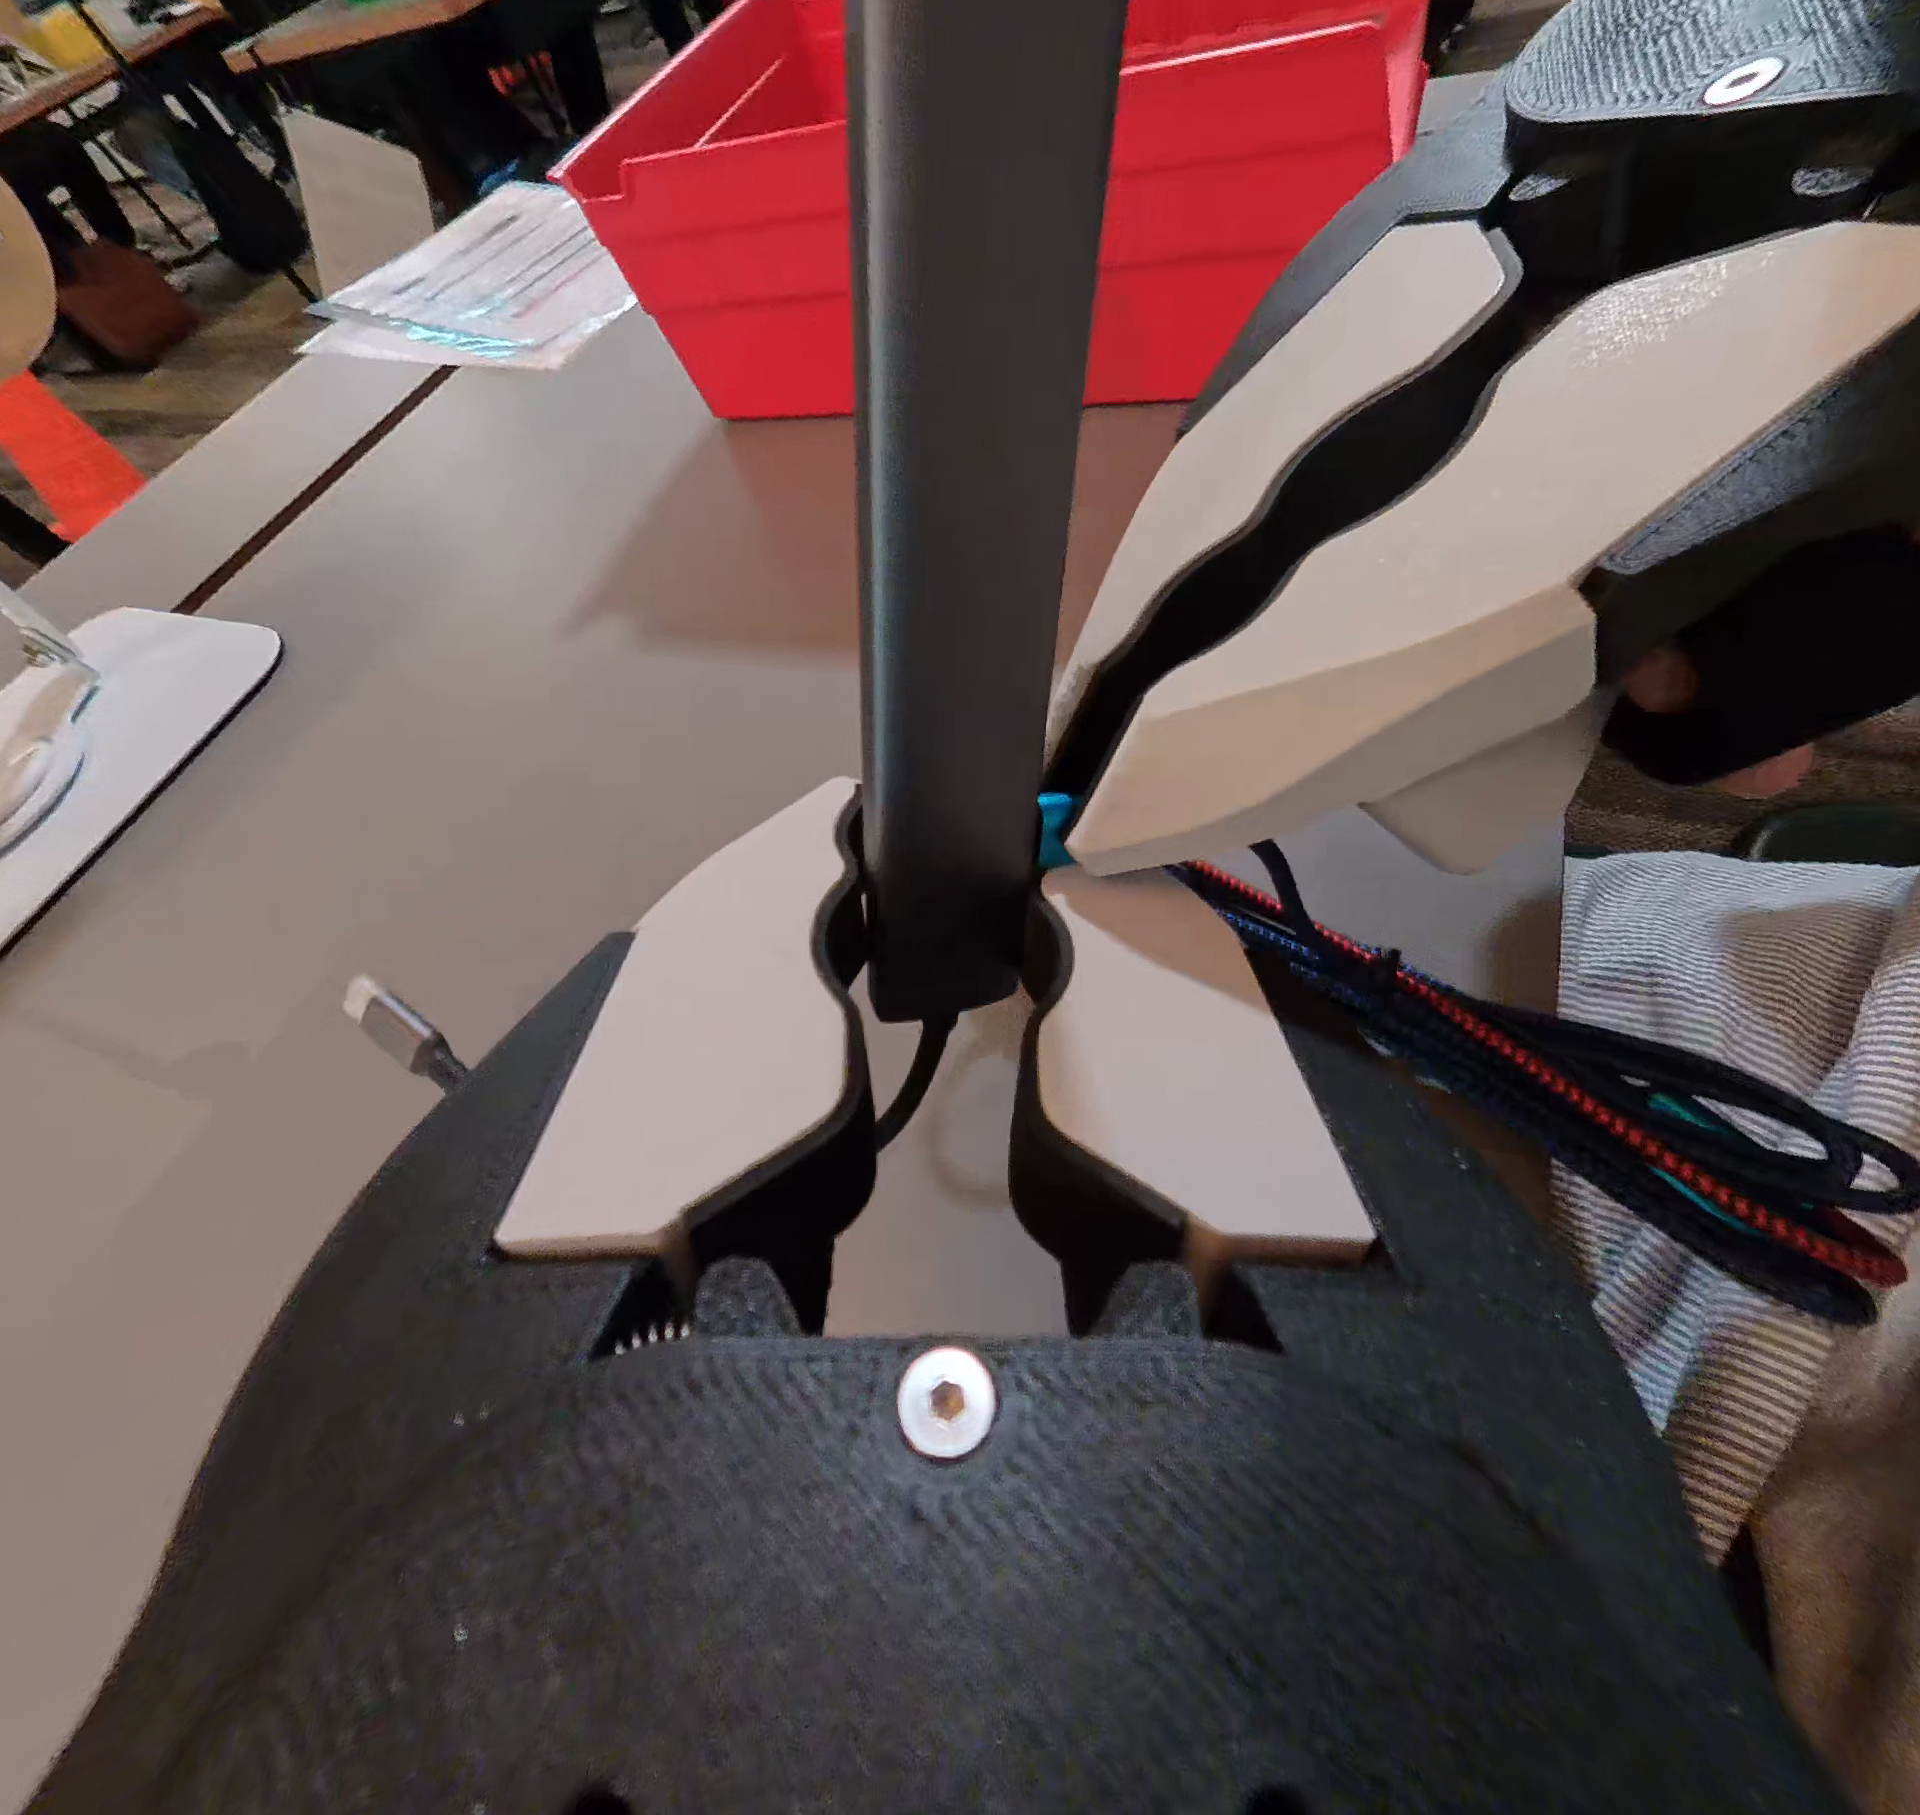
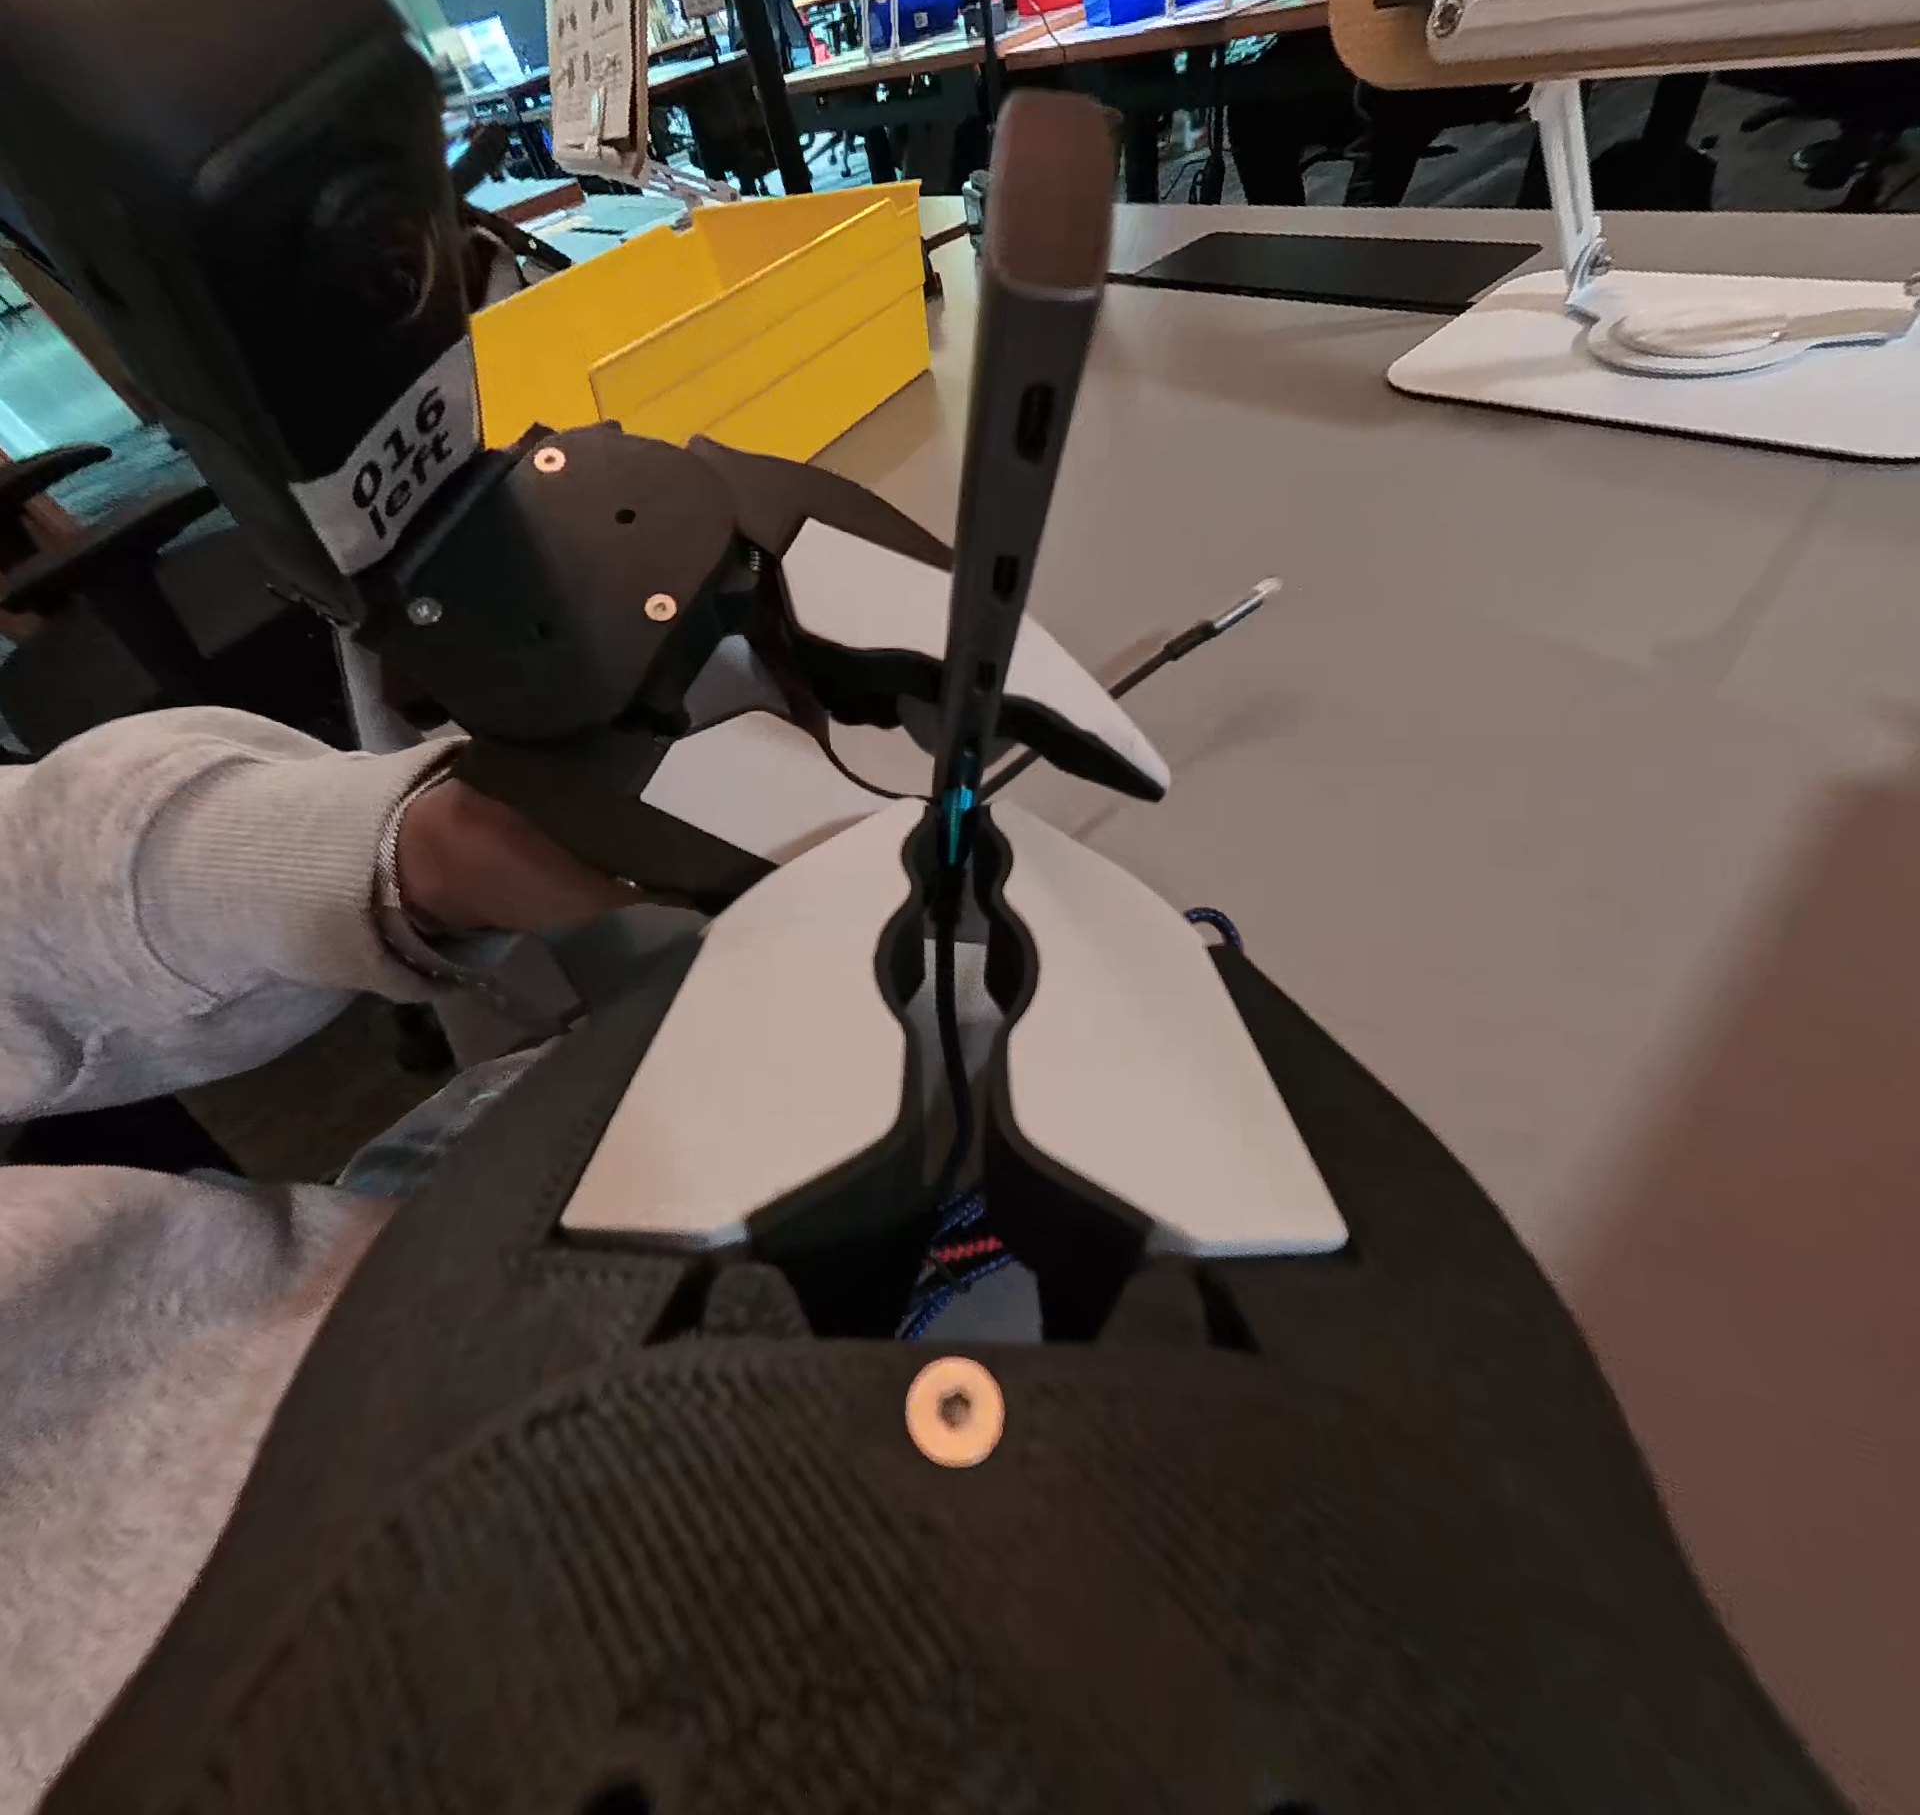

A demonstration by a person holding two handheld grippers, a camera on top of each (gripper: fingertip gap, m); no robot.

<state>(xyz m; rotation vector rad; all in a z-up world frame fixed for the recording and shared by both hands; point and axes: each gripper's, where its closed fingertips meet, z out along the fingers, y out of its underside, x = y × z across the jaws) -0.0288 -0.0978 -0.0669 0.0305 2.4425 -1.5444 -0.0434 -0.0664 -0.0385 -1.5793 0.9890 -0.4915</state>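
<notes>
A: Two grippers, one grey table. Biggest thing on it?
B: Red bin at 12 o'clock in the left wrist view; yellow bin at 11 in the right wrist view. White monitor stand base at 2 there.
A: Left gripper?
B: Fingers pressed onto the bottom end of a dark grey USB hub, held upright, ports along its edge.
A: Right gripper?
B: Nearly closed, pinching a blue plug at the hub's lower side, black cable running back between its fingers.
A: Smaller stuff?
B: Braided cable bundle, red, blue, black, at 3 o'clock in the left view. Silver connector lying on the table at 9.
</notes>
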